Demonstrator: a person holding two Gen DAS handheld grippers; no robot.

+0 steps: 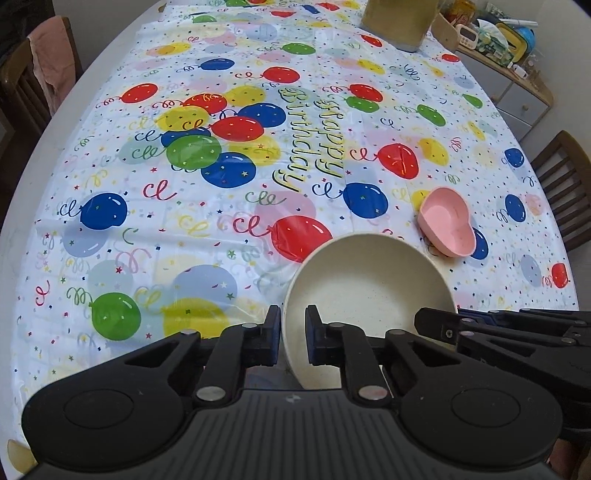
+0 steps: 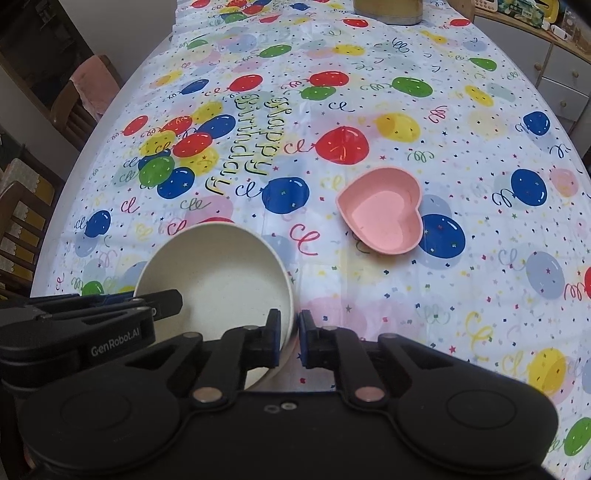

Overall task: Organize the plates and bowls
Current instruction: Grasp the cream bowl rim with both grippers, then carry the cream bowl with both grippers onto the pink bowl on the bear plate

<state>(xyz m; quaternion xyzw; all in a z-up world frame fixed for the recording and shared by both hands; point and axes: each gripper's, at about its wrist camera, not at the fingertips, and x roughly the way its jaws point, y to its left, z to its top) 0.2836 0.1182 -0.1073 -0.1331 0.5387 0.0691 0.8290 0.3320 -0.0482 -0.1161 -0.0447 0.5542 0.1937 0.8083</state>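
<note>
A cream round bowl [image 1: 365,291] is held up, tilted, above the table's near edge. My left gripper [image 1: 293,334] is shut on its left rim, one finger inside and one outside. My right gripper [image 2: 288,338] is shut on its right rim; the bowl also shows in the right wrist view [image 2: 218,273]. Each gripper shows in the other's view: the right gripper [image 1: 517,332] and the left gripper [image 2: 92,321]. A pink heart-shaped bowl [image 2: 382,216] rests on the tablecloth beyond, to the right; it also shows in the left wrist view [image 1: 447,227].
The table wears a balloon-print "Happy Birthday" cloth [image 1: 207,206]. A tan container [image 1: 399,22] stands at the far end. Wooden chairs [image 1: 569,184] stand at both sides, one with a pink cloth [image 1: 48,51]. A cluttered sideboard [image 1: 495,48] is at far right.
</note>
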